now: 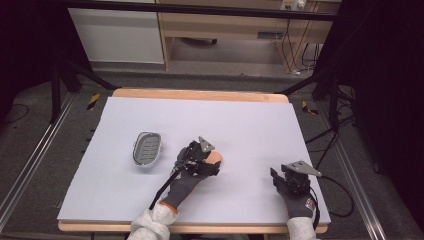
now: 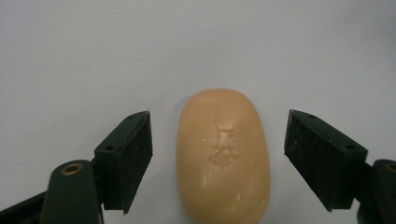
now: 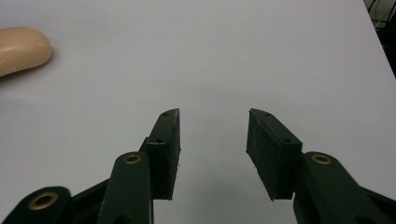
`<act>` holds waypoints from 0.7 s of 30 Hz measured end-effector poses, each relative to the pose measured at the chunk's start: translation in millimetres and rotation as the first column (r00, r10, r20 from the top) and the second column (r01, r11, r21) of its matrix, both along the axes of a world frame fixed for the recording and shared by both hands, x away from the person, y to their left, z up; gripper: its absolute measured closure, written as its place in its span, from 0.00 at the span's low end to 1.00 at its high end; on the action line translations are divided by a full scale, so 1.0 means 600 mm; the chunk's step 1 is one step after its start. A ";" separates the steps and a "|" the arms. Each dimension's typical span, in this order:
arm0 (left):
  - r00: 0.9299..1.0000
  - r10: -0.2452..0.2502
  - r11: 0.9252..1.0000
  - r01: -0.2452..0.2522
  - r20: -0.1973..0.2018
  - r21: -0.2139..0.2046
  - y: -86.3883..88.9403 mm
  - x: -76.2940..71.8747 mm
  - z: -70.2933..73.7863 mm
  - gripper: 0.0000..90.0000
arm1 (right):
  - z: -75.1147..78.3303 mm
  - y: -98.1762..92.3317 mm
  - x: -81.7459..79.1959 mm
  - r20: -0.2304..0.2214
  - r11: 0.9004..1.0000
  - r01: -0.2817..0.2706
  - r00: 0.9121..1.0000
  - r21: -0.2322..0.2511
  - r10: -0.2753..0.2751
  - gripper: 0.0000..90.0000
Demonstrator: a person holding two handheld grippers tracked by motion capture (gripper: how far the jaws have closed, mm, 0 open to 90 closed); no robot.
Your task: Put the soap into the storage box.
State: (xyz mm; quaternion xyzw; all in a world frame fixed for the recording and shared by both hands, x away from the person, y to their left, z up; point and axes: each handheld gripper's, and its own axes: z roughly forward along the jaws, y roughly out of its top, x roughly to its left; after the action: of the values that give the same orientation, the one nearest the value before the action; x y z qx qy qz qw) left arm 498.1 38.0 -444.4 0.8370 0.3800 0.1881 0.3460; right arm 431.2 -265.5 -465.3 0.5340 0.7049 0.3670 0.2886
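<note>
**Reviewer:** At this moment your left gripper (image 2: 218, 154) had its jaws spread wide, one on each side of the soap bar (image 2: 223, 156), with clear table showing between each pad and the soap. Nothing was clamped. The bar lay flat on the white table cover (image 1: 250, 125), near the middle, right of the grey soap dish (image 1: 148, 148).

**Operator:** So where was the risk, as you saw it?

**Reviewer:** The soap looked smooth and rounded. If you had closed on its curved flanks too high, I judge it could have squirted out forward or tipped. You also looked slightly off centre: the bar sat nearer your left pad (image 2: 135, 158) than the other, so one pad would have touched first and shoved it sideways.

**Operator:** And my hands?

**Reviewer:** In the high view your left hand (image 1: 192, 170) reached forward and inward over the bar, gripper angled down at the table. Your right hand (image 1: 295, 187) rested low near the front right edge, well apart from the soap, its gripper (image 3: 212, 140) pointing across bare table with jaws parted by a modest gap and holding nothing.
</note>
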 end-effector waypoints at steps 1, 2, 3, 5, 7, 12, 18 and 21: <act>1.000 0.001 1.000 -0.001 -0.004 0.000 -0.001 0.001 -0.002 0.25 | 0.000 0.000 0.000 0.000 1.000 -0.001 1.000 0.000 0.001 0.60; 1.000 0.000 1.000 0.000 -0.005 0.005 -0.002 0.002 -0.003 0.25 | 0.000 0.000 0.000 -0.001 1.000 -0.001 1.000 0.001 0.001 0.60; 1.000 0.001 1.000 0.000 -0.009 0.008 -0.003 0.003 -0.004 0.25 | 0.000 0.000 0.000 0.000 1.000 -0.002 1.000 0.001 0.002 0.60; 1.000 0.002 1.000 -0.002 -0.009 0.008 -0.005 0.005 -0.008 0.25 | 0.001 0.000 0.000 0.000 1.000 -0.003 1.000 0.005 0.003 0.60; 1.000 0.006 1.000 -0.006 -0.015 0.007 -0.007 0.006 -0.009 0.25 | 0.001 0.000 0.000 0.000 1.000 -0.003 1.000 0.005 0.003 0.60; 1.000 0.000 1.000 0.000 -0.022 0.020 -0.011 0.009 -0.014 0.25 | 0.001 0.000 0.000 -0.001 1.000 -0.003 1.000 0.005 0.003 0.60; 0.999 0.005 1.000 -0.004 -0.036 0.021 -0.012 0.016 -0.023 0.23 | 0.000 0.000 0.000 -0.003 1.000 -0.004 1.000 0.010 0.004 0.60; 0.999 -0.004 0.999 0.005 -0.037 0.036 -0.016 0.016 -0.028 0.23 | -0.002 0.000 0.000 -0.008 1.000 -0.004 1.000 0.008 0.004 0.60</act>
State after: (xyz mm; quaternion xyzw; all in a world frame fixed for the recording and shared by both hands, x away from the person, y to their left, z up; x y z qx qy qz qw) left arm 507.5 28.4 -461.1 0.8473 0.3810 0.1786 0.3241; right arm 431.3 -265.8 -466.3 0.5353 0.7055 0.3684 0.2829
